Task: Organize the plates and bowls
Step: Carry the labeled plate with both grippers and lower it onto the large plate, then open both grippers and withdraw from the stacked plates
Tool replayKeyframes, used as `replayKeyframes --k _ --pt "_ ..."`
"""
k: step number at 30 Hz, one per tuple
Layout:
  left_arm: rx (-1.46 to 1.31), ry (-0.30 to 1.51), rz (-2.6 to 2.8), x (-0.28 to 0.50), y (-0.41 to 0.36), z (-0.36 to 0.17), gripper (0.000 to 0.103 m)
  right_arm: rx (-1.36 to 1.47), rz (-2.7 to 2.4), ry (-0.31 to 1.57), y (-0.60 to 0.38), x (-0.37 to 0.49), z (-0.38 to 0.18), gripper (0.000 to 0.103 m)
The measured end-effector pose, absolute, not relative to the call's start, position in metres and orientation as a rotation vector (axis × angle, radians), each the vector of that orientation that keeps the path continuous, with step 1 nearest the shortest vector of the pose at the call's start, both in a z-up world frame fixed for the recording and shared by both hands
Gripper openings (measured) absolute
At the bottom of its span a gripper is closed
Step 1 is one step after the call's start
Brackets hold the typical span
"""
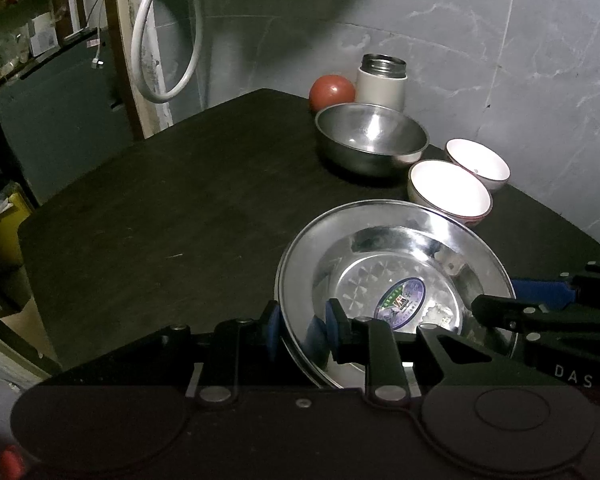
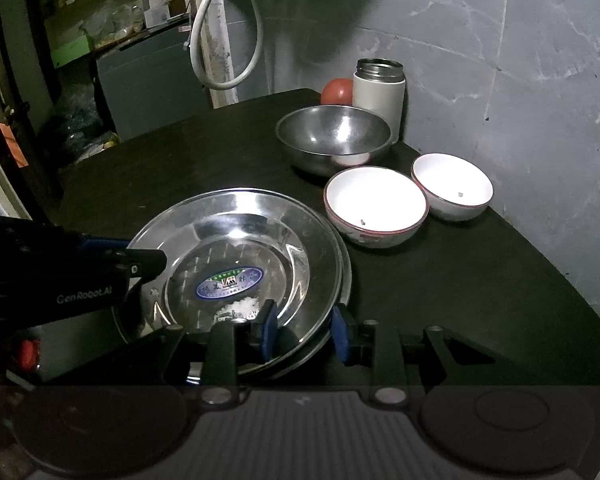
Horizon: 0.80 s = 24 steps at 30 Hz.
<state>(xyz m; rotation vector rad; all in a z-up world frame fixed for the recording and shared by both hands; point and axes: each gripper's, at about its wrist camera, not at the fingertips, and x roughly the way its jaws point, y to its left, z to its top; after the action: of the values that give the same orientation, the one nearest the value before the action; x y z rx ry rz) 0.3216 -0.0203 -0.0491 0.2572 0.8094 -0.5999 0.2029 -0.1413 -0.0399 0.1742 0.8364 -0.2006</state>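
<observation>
A shiny steel plate [image 1: 400, 236] [image 2: 240, 216] with an oval sticker lies on the dark table [image 1: 160, 200]; a second rim shows just under it on the right. My left gripper [image 1: 302, 326] is shut across its left rim, one blue pad inside and one outside. From the near side, my right gripper [image 2: 304, 334] clamps the rim the same way. Each gripper shows in the other's view: the right gripper [image 1: 500, 310], the left gripper [image 2: 140, 258]. Behind the plate stand two white bowls [image 2: 376, 204] [image 2: 452, 184] and a steel bowl [image 2: 334, 136].
A white flask [image 2: 379, 88] with a steel neck and a red round fruit [image 2: 336, 91] stand at the back by the grey wall. A white hose [image 1: 168, 40] hangs past the table's far corner. Shelves and boxes lie off the left edge.
</observation>
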Motion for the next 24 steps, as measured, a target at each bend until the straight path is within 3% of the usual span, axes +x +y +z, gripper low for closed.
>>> replayKeyframes --k 17,19,22,24 --pt "0.263 0.808 -0.591 0.320 -0.017 -0.051 0.028 0.126 -0.196 0.835 -0.134 0.205 -0.041 0.041" --pt "0.254 0.805 -0.588 0.320 -0.015 -0.050 0.032 0.119 -0.198 0.832 -0.133 0.205 -0.041 0.051" --pt "0.229 0.797 -0.580 0.320 -0.011 -0.047 0.048 0.115 -0.201 0.823 -0.133 0.204 -0.040 0.059" --pt "0.214 0.789 -0.574 0.321 -0.008 -0.043 0.067 0.118 -0.206 0.816 -0.134 0.203 -0.039 0.071"
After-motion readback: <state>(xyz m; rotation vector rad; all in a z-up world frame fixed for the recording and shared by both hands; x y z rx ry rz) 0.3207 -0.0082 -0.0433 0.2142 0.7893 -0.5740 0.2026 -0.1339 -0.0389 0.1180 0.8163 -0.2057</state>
